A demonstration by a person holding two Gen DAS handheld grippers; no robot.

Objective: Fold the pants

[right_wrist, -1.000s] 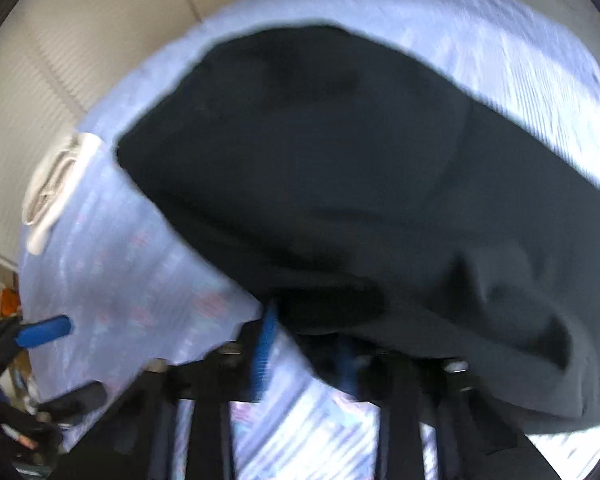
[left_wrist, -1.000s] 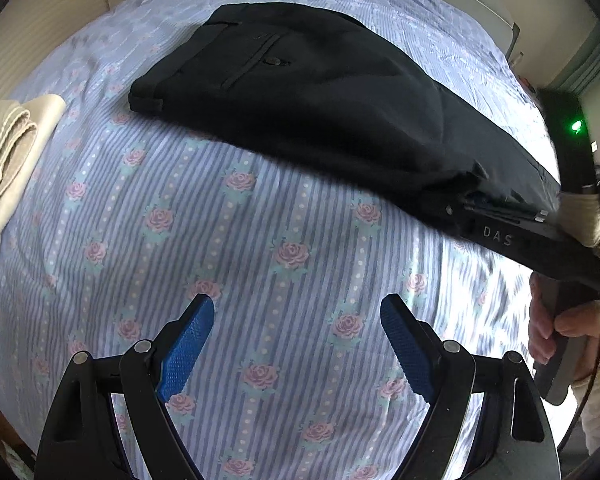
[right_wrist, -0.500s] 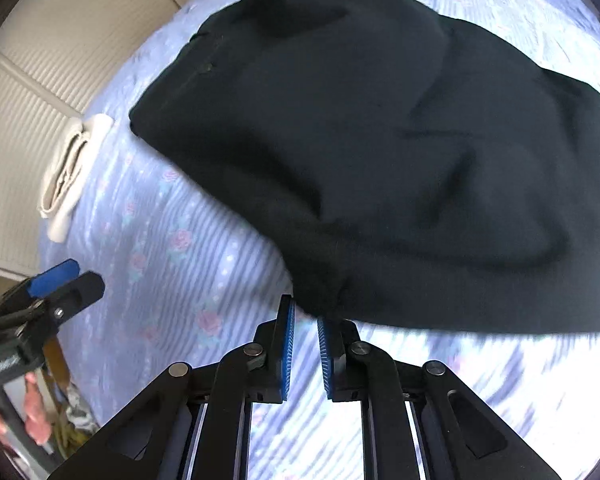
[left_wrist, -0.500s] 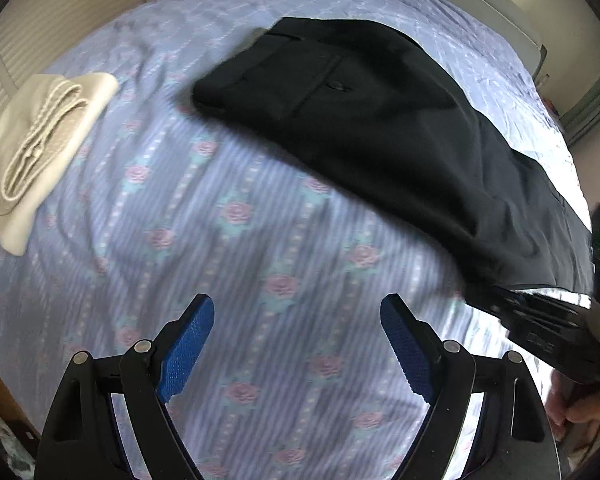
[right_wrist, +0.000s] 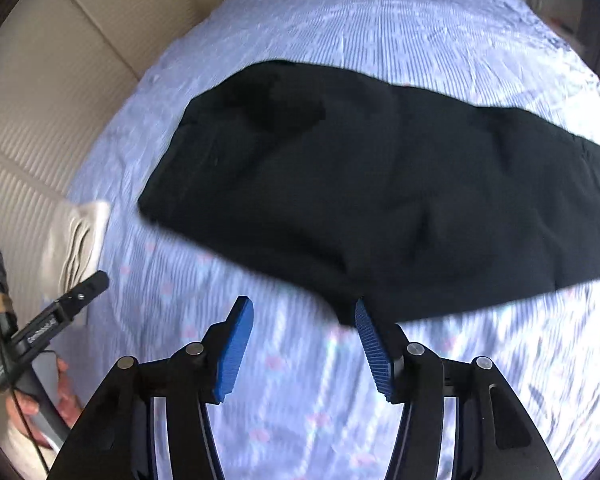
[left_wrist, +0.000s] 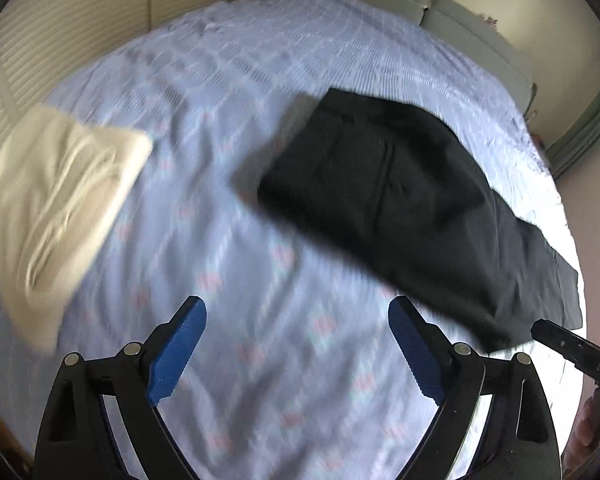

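Black pants (left_wrist: 404,200) lie flat on the bed, folded lengthwise, waistband toward the far left and legs running to the right edge. They fill the middle of the right wrist view (right_wrist: 380,200). My left gripper (left_wrist: 296,340) is open and empty above bare sheet, short of the pants. My right gripper (right_wrist: 304,340) is open and empty, its right pad (right_wrist: 372,344) close to the near edge of the pants. The right gripper's tip also shows at the left wrist view's lower right (left_wrist: 572,348).
The bed has a light blue striped sheet with pink roses (left_wrist: 260,360). A folded cream garment (left_wrist: 52,192) lies at the left of the bed, also in the right wrist view (right_wrist: 80,240). Beige padded walls surround the bed.
My right gripper has let go of the pants and opened, then drawn back. The pants now lie flat on the bed. My left gripper has pulled back and risen, still open.
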